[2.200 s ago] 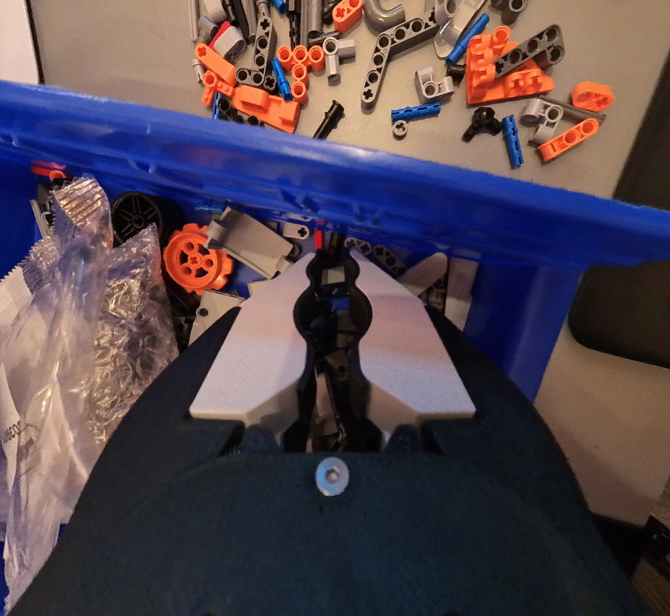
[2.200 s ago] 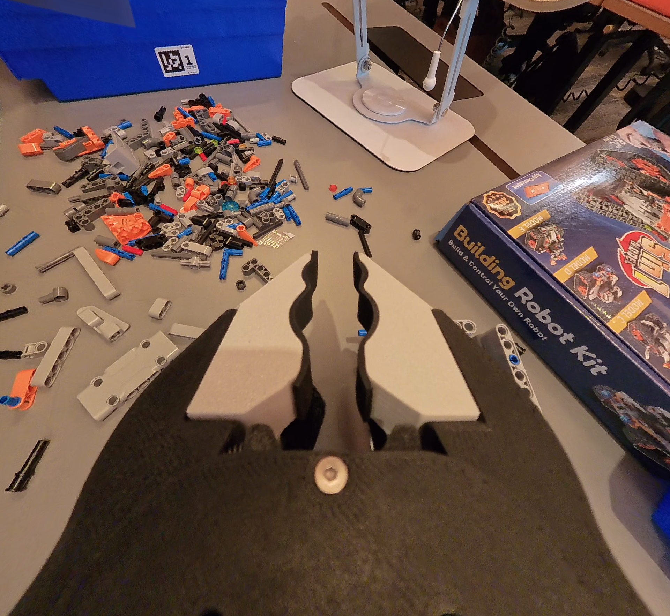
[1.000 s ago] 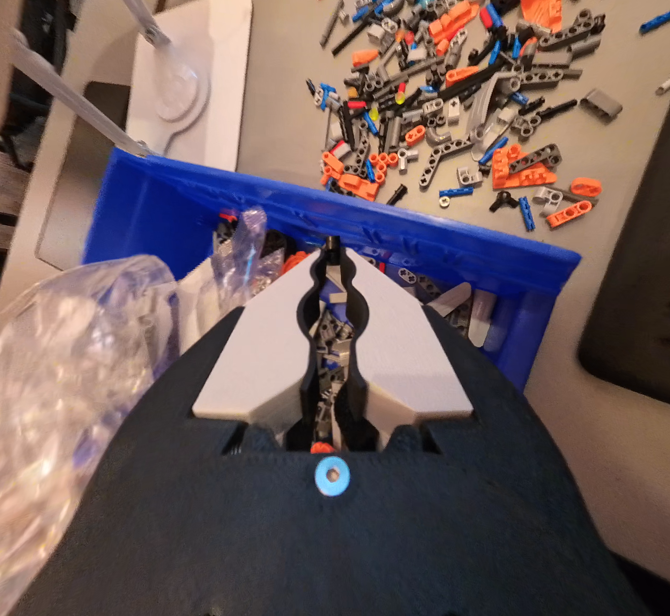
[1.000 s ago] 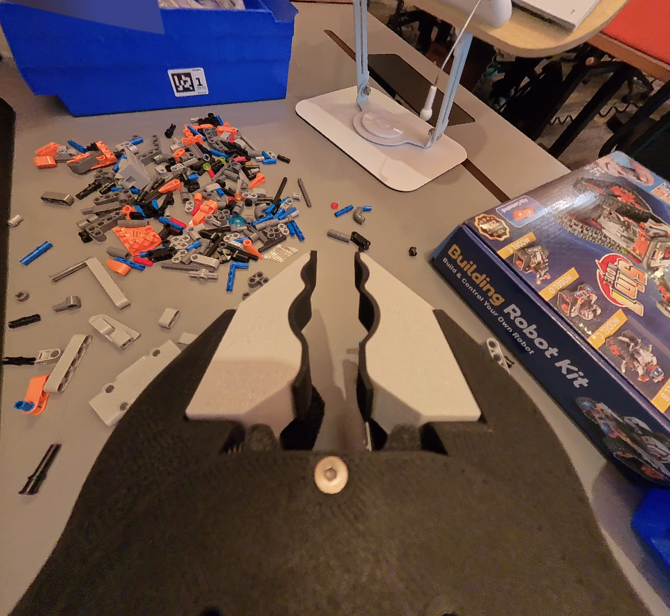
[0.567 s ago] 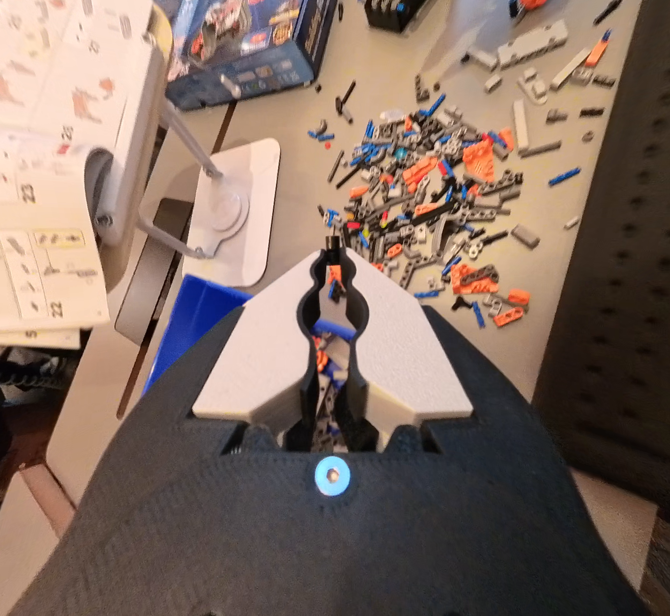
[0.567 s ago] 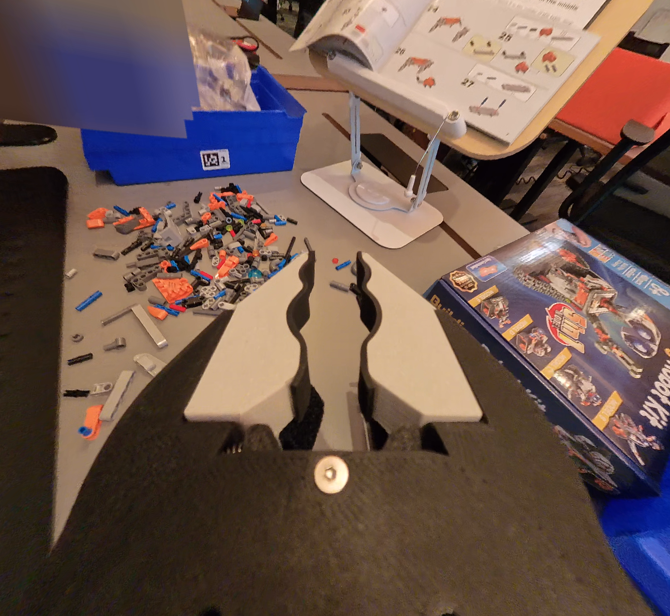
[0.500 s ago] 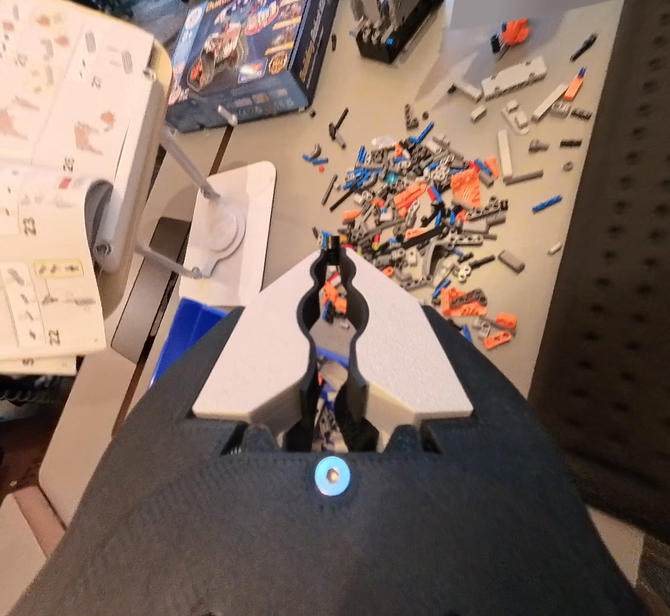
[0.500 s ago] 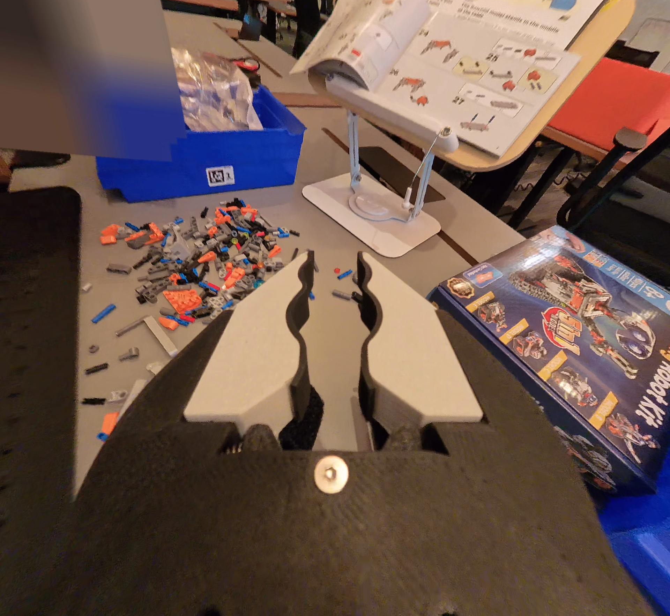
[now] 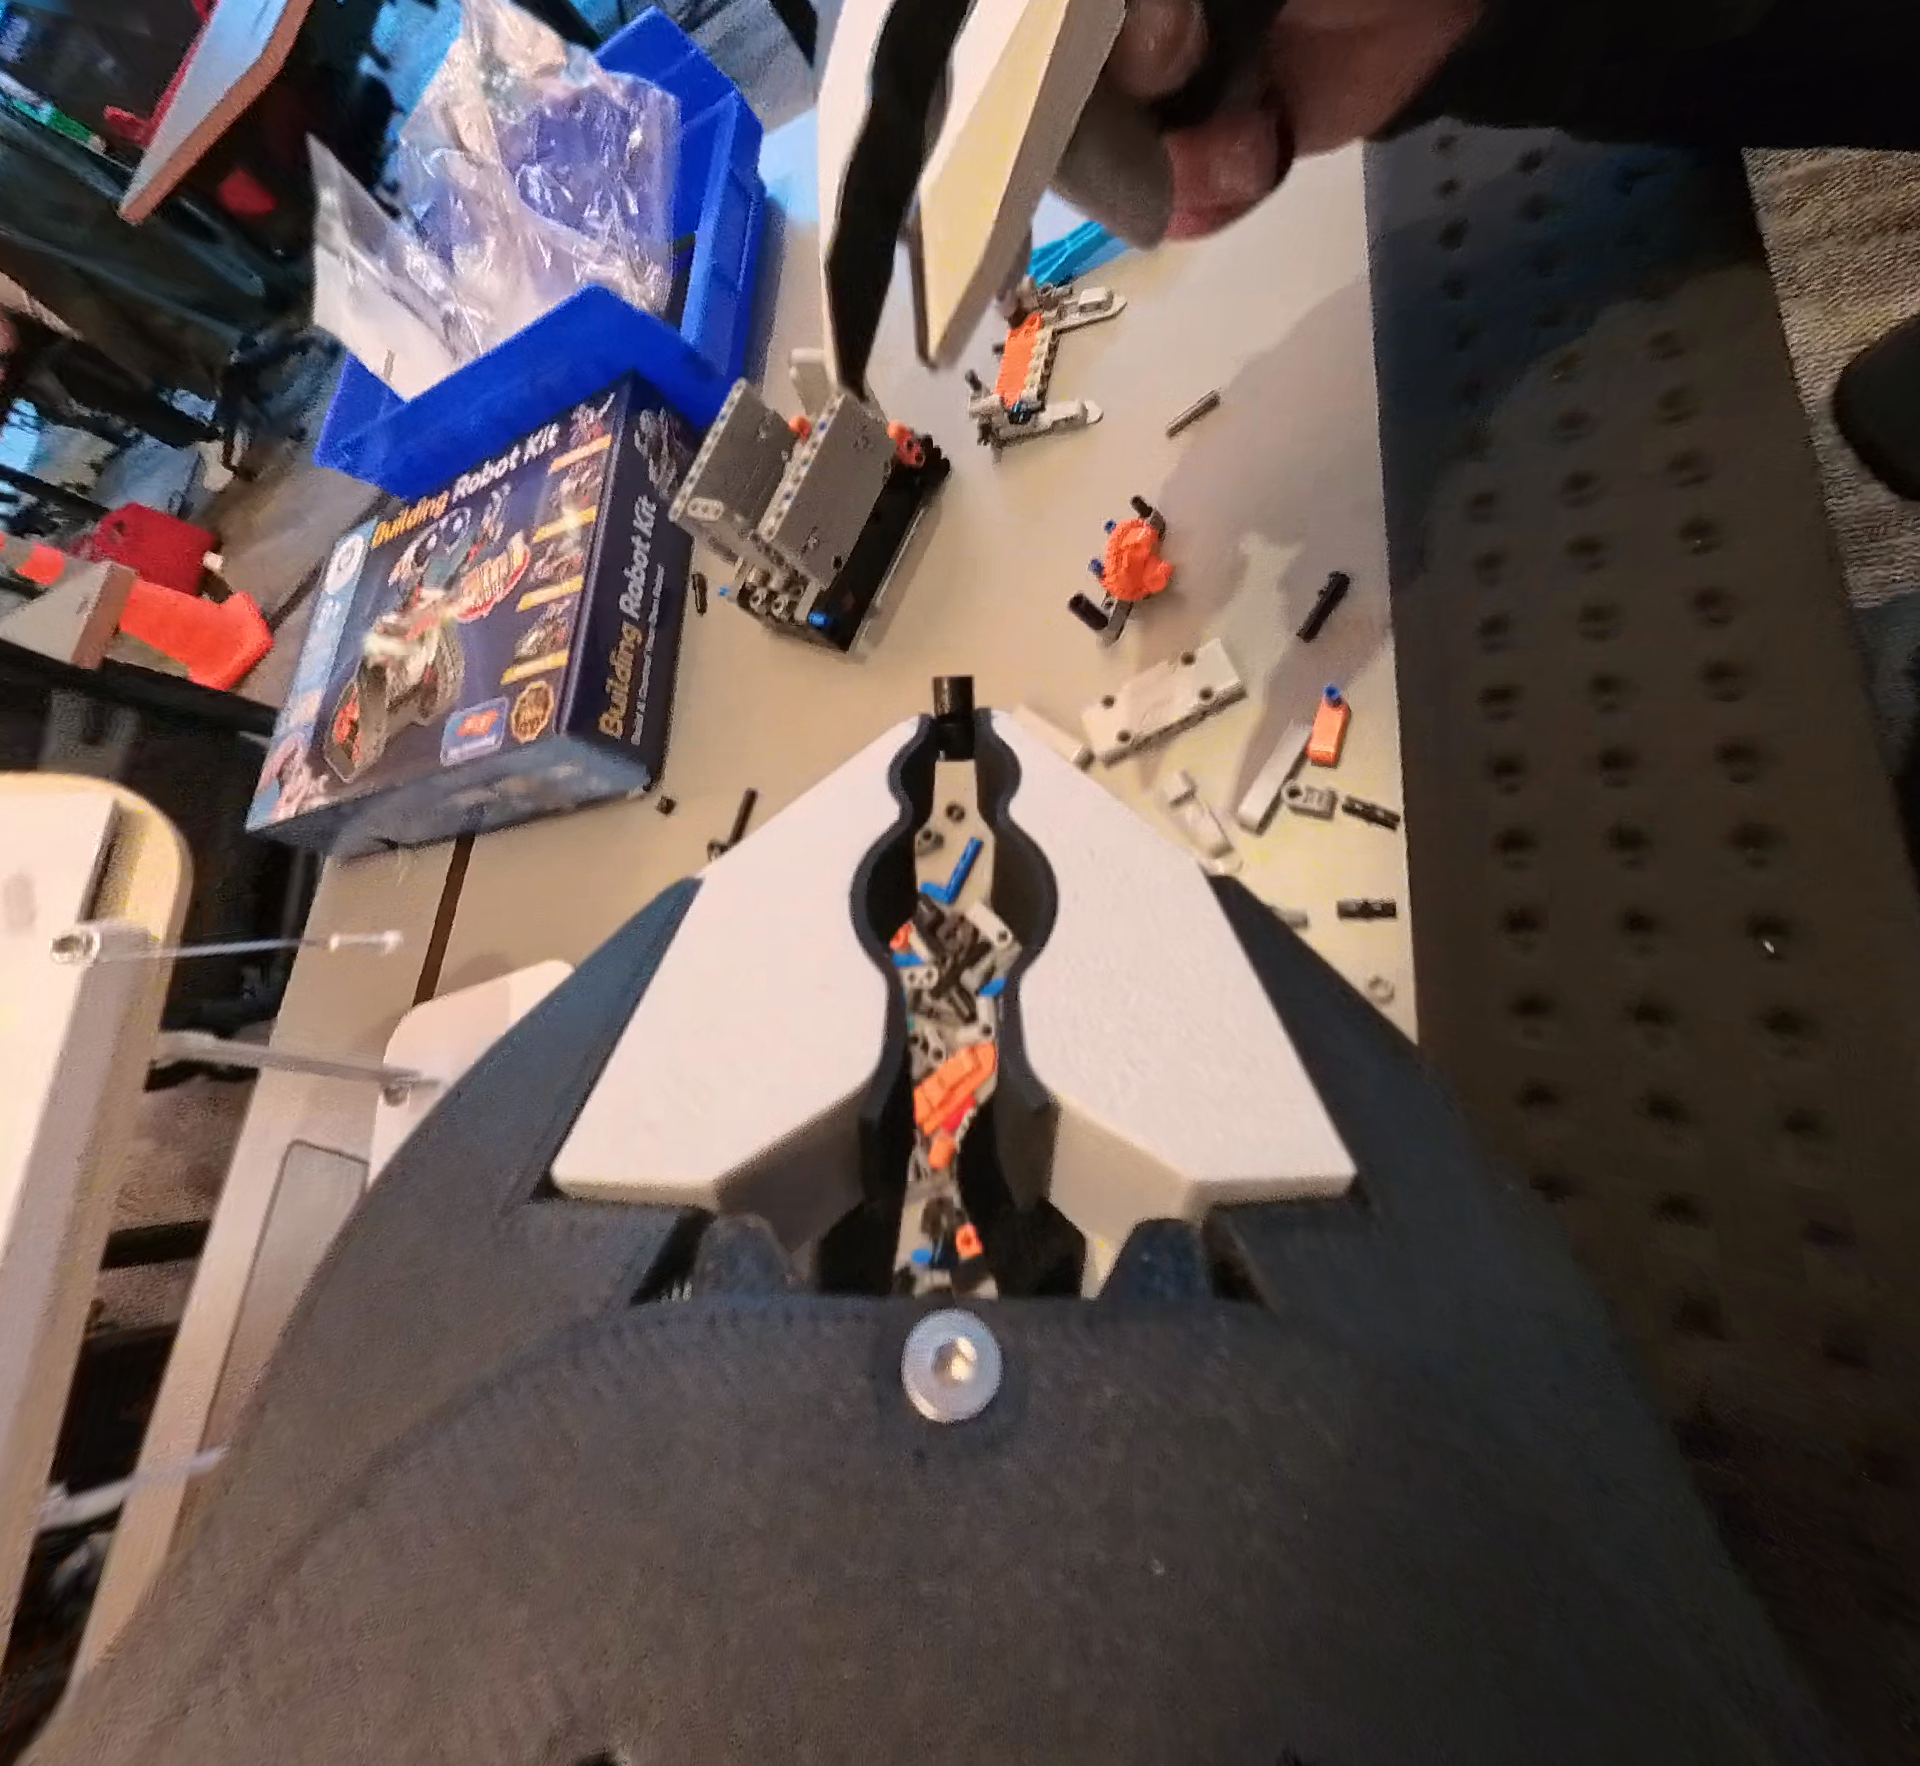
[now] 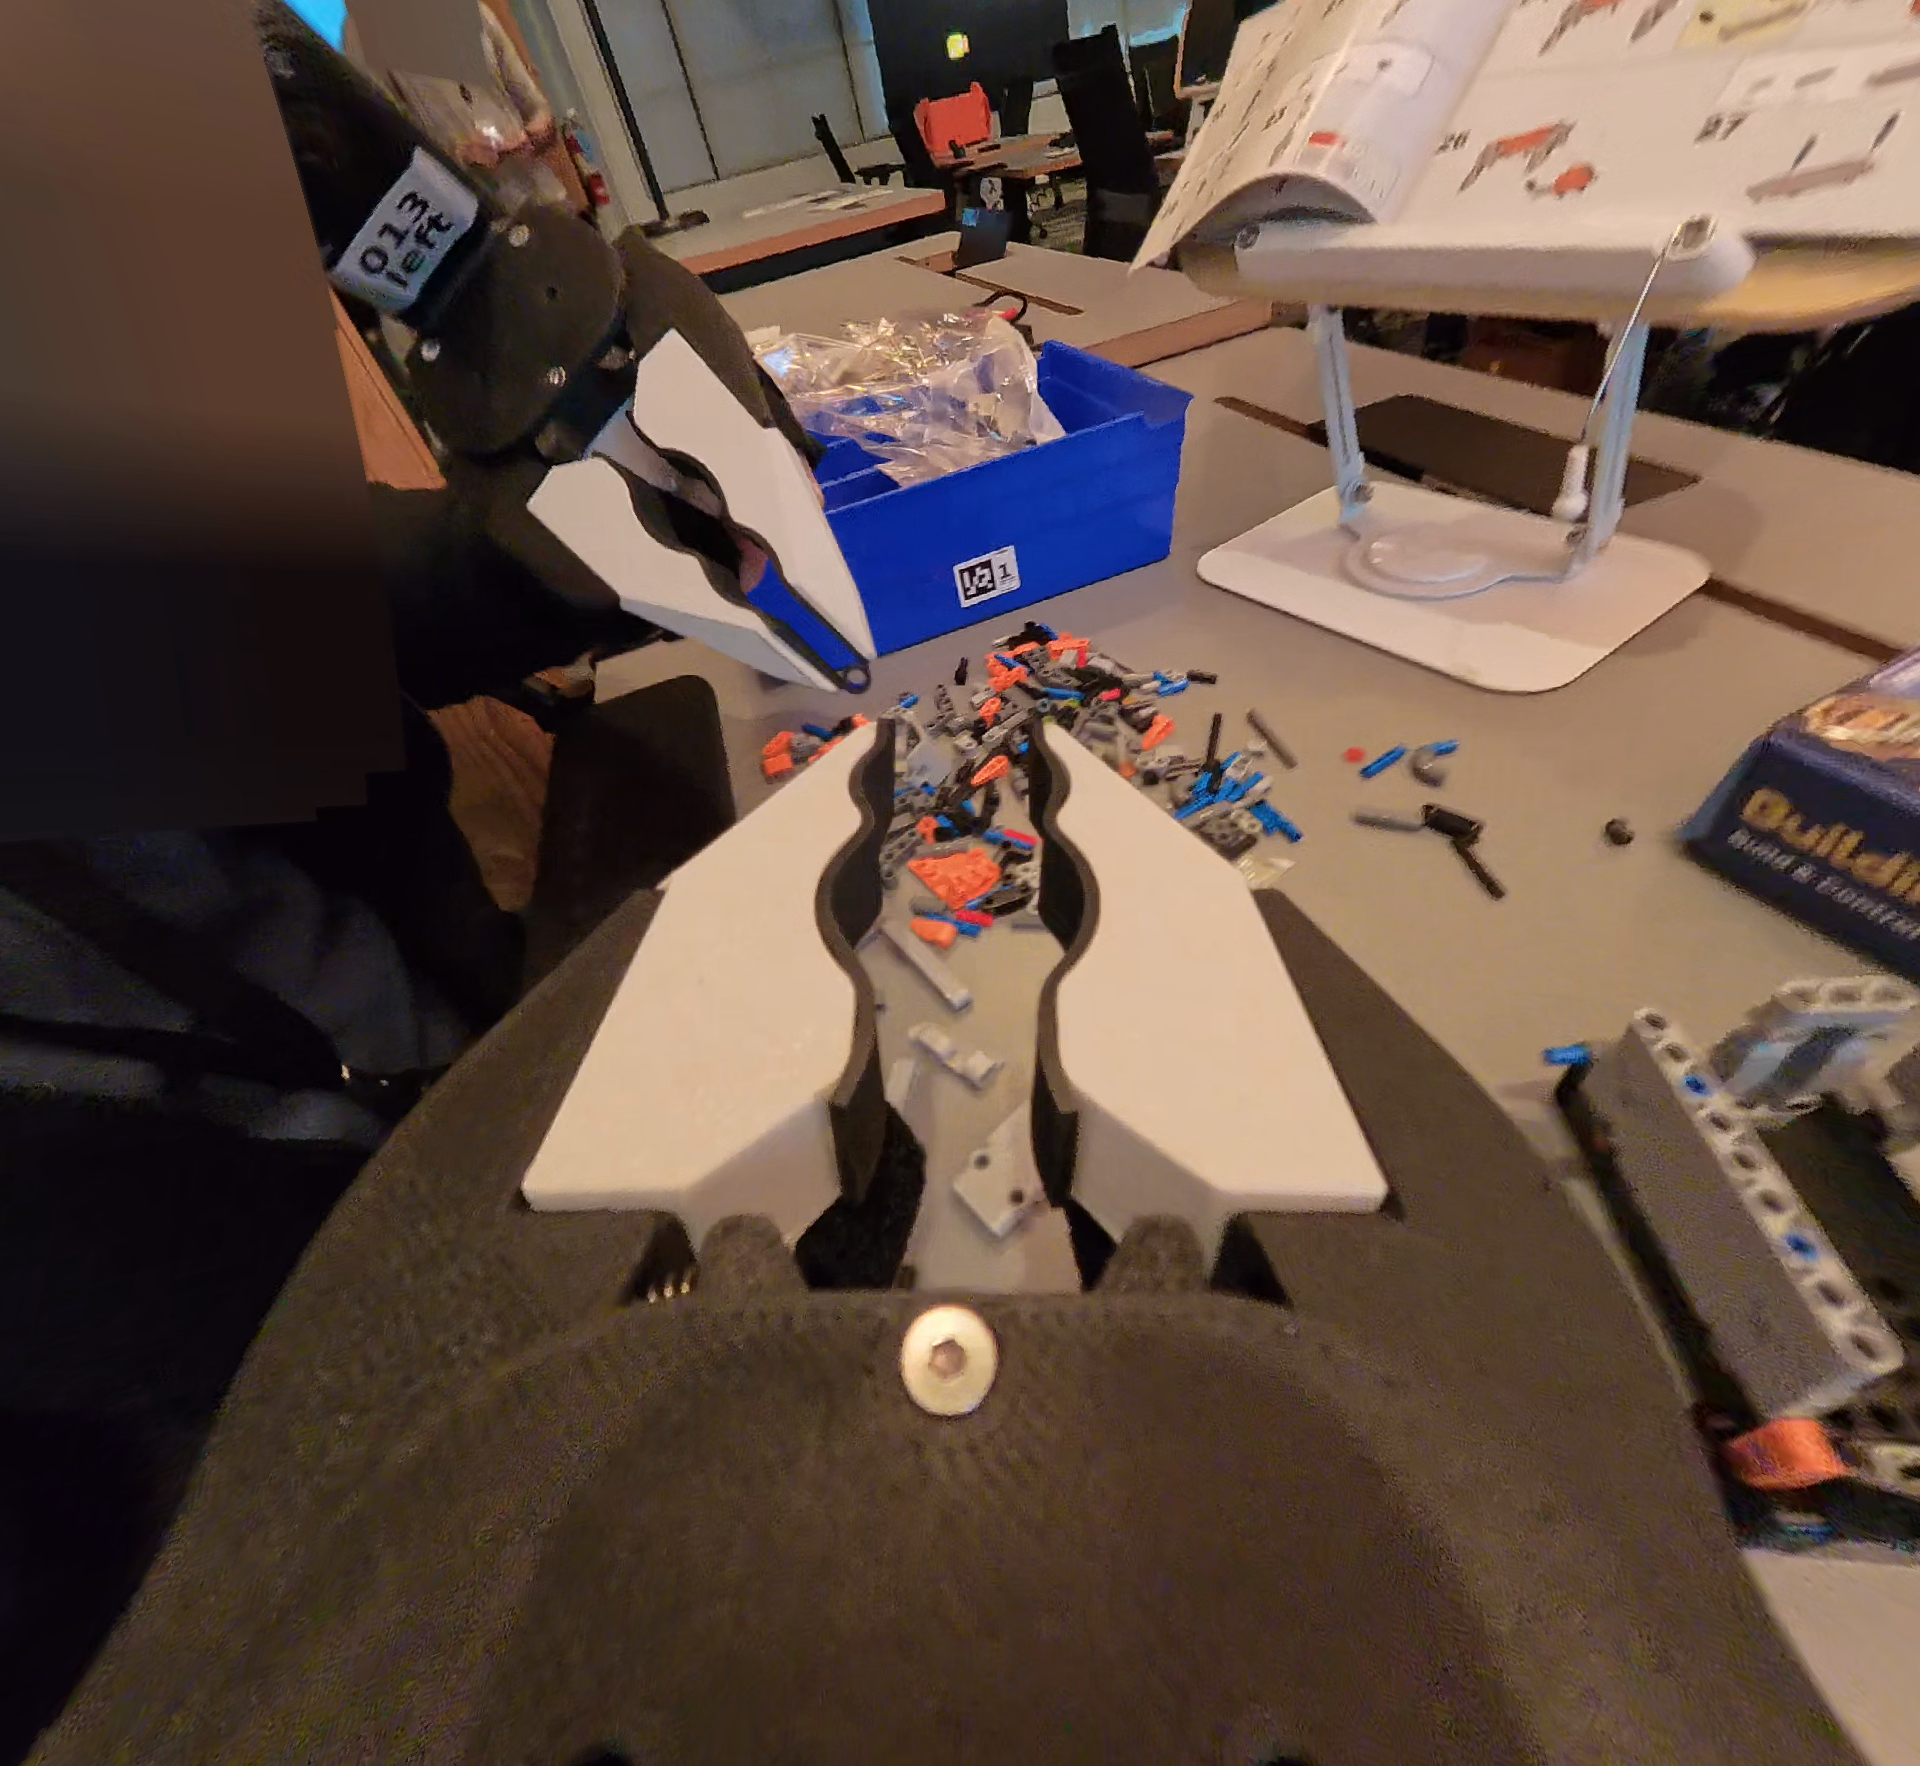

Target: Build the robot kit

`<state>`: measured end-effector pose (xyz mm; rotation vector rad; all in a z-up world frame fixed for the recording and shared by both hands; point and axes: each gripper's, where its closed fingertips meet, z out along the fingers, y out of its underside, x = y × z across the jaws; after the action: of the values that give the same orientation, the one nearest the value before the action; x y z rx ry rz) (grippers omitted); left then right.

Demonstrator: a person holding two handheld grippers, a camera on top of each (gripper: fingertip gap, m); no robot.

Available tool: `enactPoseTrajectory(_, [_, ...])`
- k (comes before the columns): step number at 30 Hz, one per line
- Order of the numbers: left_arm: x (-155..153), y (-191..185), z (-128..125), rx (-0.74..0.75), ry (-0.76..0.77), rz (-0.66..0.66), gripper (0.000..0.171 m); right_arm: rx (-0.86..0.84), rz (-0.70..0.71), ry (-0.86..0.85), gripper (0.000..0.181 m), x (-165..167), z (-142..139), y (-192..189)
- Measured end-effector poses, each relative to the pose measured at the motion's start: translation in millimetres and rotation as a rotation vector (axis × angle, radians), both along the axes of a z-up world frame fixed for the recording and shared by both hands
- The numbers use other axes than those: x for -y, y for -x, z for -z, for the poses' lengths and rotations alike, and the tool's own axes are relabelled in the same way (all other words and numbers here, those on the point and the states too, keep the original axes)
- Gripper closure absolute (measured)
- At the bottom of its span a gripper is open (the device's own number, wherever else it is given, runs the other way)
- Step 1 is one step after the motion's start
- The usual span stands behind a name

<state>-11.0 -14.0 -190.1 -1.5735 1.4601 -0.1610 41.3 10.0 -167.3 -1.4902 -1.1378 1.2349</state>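
Plainly, the left gripper (image 9: 954,729) is pinching a small black pin (image 9: 953,693) at the very tips of its fingers. The jaws are almost together, with only the pin's width between them, and its round end is sticking out past the tips. In the right wrist view the same gripper is hanging in the air at ten o'clock, tilted down toward the near edge of the pile of loose parts (image 10: 1049,729) but not touching it.

The right gripper (image 10: 961,740) is standing partly open with a clear gap between its pads and nothing in its grasp. It is hovering above the grey table (image 10: 1455,937), pointing at the pile, which is spreading from twelve toward two o'clock. In the left wrist view a hand (image 9: 1278,23) is holding this gripper at twelve o'clock, above a part-built grey and black model (image 9: 821,511).

Farther out in the right wrist view:
- a blue bin (image 10: 1039,501) is sitting beyond the pile at twelve o'clock, with clear plastic bags (image 10: 914,386) in it
- a white book stand (image 10: 1455,594) is carrying an open instruction booklet (image 10: 1558,54) at two o'clock
- a dark blue kit box (image 10: 1818,843) is lying at three o'clock

The model is lying just beside the right gripper at four o'clock — low and blurred.
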Motion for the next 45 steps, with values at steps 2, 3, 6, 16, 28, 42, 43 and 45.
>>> enactPoseTrajectory(2, [-1,-15,5,-0.022,-0.043,0.006,0.167,-0.035,-0.011,0.064,0.157,4,5,-2])
enactPoseTrajectory(3, [-2,-21,5,-0.025,-0.067,0.008,0.167,-0.042,-0.011,0.092,0.156,5,9,-3])
enactPoseTrajectory(6, [-3,-40,8,-0.045,-0.11,0.025,0.167,-0.043,-0.028,0.142,0.155,10,20,-4])
enactPoseTrajectory(16, [-9,-81,10,-0.067,-0.201,0.07,0.166,-0.106,-0.046,0.232,0.169,13,25,-20])
enactPoseTrajectory(28, [-23,-104,10,-0.113,-0.38,0.056,0.167,-0.15,-0.023,0.348,0.173,0,30,-43])
enactPoseTrajectory(42, [-31,-99,105,-0.114,0.335,0.097,0.122,0.351,0.065,0.056,0.176,-18,94,-81])
enactPoseTrajectory(43, [-31,-101,112,-0.103,0.399,0.1,0.118,0.394,0.053,0.045,0.176,-18,100,-81])
enactPoseTrajectory(45, [-26,-107,123,-0.085,0.504,0.122,0.122,0.474,0.024,0.032,0.176,-18,112,-82])
